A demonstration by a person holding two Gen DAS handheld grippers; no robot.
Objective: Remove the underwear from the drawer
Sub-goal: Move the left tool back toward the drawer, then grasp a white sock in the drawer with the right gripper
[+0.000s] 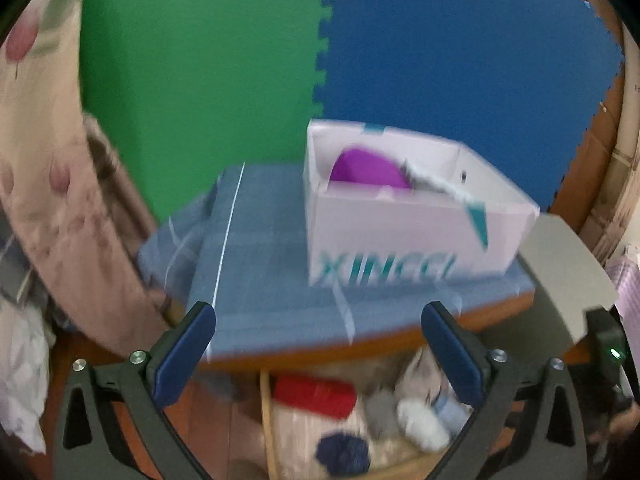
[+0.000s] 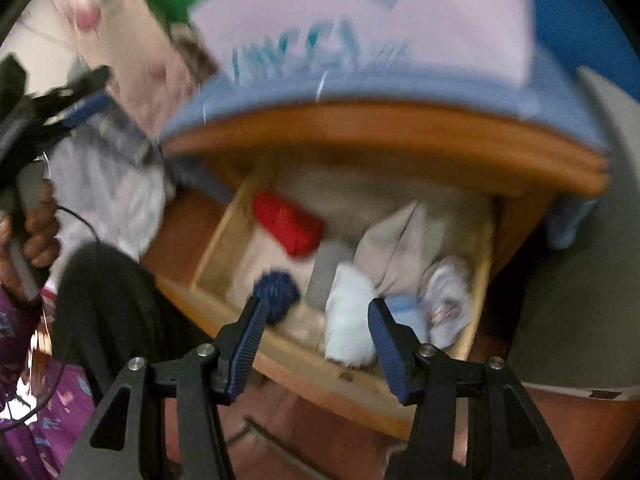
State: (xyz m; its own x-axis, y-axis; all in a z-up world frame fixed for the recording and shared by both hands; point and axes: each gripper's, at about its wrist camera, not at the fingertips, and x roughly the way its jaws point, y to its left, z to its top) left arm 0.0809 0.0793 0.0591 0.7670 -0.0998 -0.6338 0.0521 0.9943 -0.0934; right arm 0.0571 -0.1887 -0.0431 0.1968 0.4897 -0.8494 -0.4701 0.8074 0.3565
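Underwear [image 2: 348,316], rolled bundles, is lying in the open drawer [image 2: 320,376], centre of the right wrist view. Right tool [image 2: 316,344] is hovering wide open and empty just above, seemingly lining up. Left tool [image 1: 316,356], likewise spread and empty, is waiting lower-frame, clear of the reach.

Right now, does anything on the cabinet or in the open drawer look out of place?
The white box on the blue cloth has a torn flap hanging inward over a purple item. In the drawer, rolled clothes lie jumbled. Both tongs are open and empty.
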